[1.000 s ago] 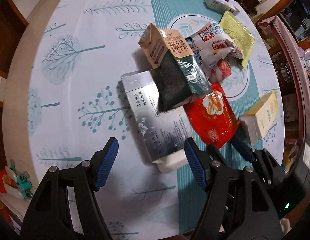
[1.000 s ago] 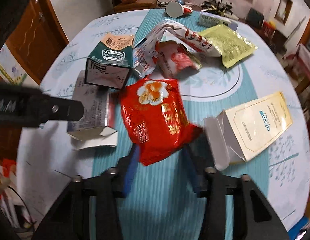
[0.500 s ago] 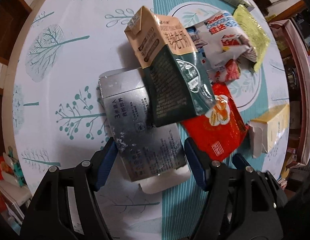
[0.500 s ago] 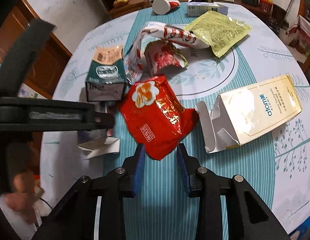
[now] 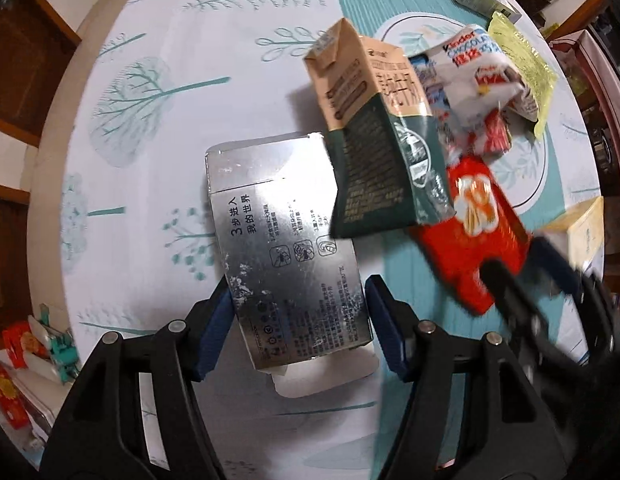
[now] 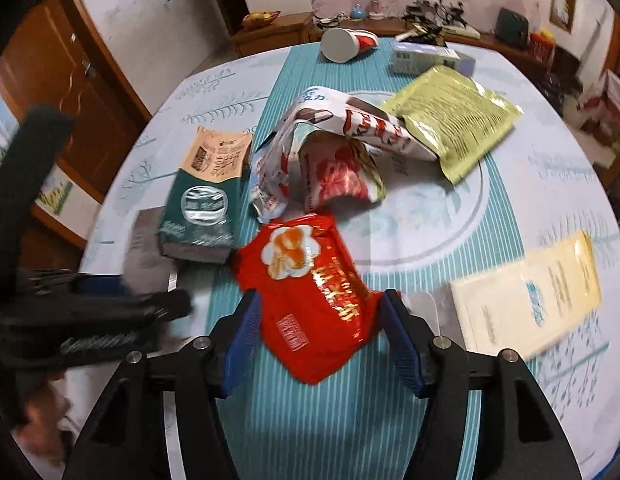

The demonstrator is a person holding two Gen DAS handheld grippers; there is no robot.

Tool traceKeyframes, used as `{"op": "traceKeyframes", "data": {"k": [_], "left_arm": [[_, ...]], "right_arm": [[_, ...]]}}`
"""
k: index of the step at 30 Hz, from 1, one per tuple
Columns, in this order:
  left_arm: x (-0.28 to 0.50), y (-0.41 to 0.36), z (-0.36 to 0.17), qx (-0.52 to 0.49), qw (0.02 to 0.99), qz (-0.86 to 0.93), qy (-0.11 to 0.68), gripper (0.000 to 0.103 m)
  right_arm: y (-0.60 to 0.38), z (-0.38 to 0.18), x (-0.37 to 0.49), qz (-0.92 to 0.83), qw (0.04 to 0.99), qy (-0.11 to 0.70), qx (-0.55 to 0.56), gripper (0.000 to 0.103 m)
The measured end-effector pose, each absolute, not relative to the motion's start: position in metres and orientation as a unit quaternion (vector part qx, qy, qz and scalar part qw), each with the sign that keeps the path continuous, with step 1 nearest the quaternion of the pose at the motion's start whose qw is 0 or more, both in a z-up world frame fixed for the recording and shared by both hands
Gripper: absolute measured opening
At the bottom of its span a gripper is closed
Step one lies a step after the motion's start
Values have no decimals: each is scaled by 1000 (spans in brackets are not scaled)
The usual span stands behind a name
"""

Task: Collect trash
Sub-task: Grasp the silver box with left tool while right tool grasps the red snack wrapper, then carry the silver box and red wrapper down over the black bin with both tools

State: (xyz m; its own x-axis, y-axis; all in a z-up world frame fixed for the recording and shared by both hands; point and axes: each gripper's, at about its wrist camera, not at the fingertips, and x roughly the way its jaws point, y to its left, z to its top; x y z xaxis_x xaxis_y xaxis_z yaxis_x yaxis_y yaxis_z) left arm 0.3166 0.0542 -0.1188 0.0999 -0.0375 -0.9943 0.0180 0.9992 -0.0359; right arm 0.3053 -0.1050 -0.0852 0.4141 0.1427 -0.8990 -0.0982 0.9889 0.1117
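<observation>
A flat silver box (image 5: 286,248) lies on the patterned tablecloth. My left gripper (image 5: 300,328) points down over its near end, jaws closing, one blue pad on each long side and not clearly pressing. A green and tan milk carton (image 5: 378,152) covers the box's far right corner. To its right lies a red snack packet (image 6: 310,292). My right gripper (image 6: 322,344) straddles the packet's near end with its jaws opening and a gap showing at the left pad. The left gripper (image 6: 110,312) appears blurred in the right wrist view.
Beyond the red packet lie a crumpled white and red wrapper (image 6: 350,132) and a yellow-green pouch (image 6: 454,116). A cream box (image 6: 526,296) lies to the right. At the far edge are a tipped paper cup (image 6: 346,44) and a small carton (image 6: 426,58). Wooden furniture surrounds the round table.
My left gripper has come down so the silver box now sits between its pads. My right gripper's jaws have spread wide and now straddle the red packet's near end.
</observation>
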Motion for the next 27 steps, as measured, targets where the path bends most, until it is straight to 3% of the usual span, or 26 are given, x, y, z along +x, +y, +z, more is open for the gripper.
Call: {"op": "traceKeyframes", "data": {"k": [8, 10, 12, 15, 18, 27], "left_arm": [[300, 70, -123, -10, 742, -24, 670, 62], [298, 71, -123, -10, 742, -25, 670, 62], [297, 69, -124, -11, 743, -25, 669, 62], [288, 78, -125, -13, 745, -28, 667, 61], [281, 78, -128, -11, 747, -31, 664, 61], [257, 66, -97, -5, 765, -46, 642, 61]], "right_arm": [[-79, -105, 306, 65, 836, 542, -60, 70], [-78, -106, 303, 65, 840, 535, -60, 65], [-76, -104, 301, 61, 844, 530, -58, 42], [-76, -103, 297, 55, 845, 528, -55, 28], [-80, -99, 290, 54, 845, 531, -40, 22], [-104, -61, 225, 49, 840, 537, 61, 19]]}}
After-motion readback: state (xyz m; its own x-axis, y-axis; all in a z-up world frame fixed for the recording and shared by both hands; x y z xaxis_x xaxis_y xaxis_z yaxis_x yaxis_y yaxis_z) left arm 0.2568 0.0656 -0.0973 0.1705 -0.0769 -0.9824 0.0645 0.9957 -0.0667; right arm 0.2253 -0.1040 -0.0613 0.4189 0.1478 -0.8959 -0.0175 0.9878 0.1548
